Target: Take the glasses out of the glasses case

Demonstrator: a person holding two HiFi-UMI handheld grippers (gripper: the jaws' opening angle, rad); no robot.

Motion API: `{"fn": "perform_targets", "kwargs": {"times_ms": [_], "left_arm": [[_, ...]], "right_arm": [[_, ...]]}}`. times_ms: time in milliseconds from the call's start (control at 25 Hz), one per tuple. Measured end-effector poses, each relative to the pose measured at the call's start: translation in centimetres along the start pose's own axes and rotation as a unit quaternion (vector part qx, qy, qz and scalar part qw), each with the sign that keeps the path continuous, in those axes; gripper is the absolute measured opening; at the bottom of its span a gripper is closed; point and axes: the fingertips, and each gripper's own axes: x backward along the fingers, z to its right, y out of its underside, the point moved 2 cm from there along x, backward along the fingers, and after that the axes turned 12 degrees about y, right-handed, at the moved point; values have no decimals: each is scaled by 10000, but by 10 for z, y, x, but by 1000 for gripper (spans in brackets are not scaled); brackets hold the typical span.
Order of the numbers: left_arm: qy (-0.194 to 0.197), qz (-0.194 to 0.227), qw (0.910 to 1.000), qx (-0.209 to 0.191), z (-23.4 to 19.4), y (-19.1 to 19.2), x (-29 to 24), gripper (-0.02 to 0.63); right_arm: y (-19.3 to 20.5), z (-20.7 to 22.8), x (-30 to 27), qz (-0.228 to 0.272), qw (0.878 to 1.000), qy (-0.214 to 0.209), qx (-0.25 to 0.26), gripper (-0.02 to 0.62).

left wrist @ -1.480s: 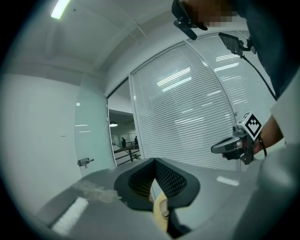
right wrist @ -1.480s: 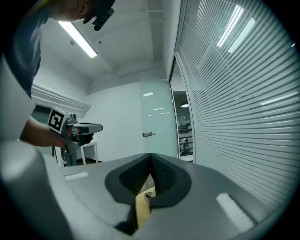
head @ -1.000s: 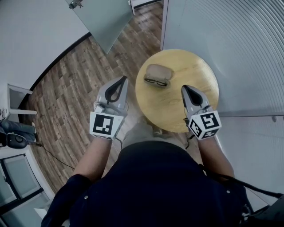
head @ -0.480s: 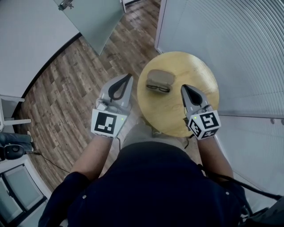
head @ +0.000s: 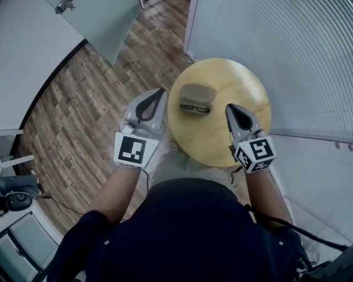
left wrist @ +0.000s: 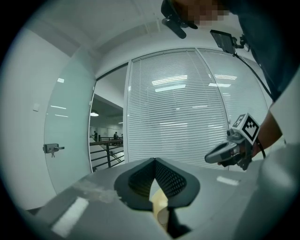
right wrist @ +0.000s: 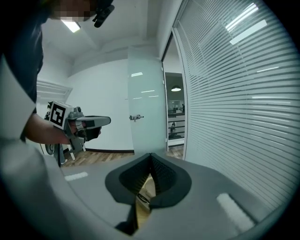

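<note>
Head view: torso hides near rim of table [head: 220,140]; marker cubes cover both hands. Glasses case [head: 197,92] on round table, glasses [head: 194,107] just in front of it, contact unclear. Left gripper [head: 160,91] beside table's left edge, right gripper [head: 229,107] over tabletop. The 2 point forward, apart from glasses.

Left gripper view: jaws pressed together, empty; table only a sliver below.

Right gripper view: jaws pressed together, empty; dark shape under tips unreadable.

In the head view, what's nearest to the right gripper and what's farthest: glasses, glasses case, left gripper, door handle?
1. Glasses and glasses case, on the table to its left: too close to call.
2. Left gripper, past the table's left edge.
3. Door handle, far upper left.
</note>
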Motion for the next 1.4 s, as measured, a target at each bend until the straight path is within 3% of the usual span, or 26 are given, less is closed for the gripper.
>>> {"fn": "perform_targets", "kwargs": {"times_ms": [440,1400], "left_arm": [[-340,-206,9989,229,-18,40,-10,6],[-332,-692,9966,292,-19,131,-46,6]], "right_arm": [[40,-12,-44,-402,9978,-519,79,9],[153,-36,-101,-1332,9787,-1488,471,9]]}}
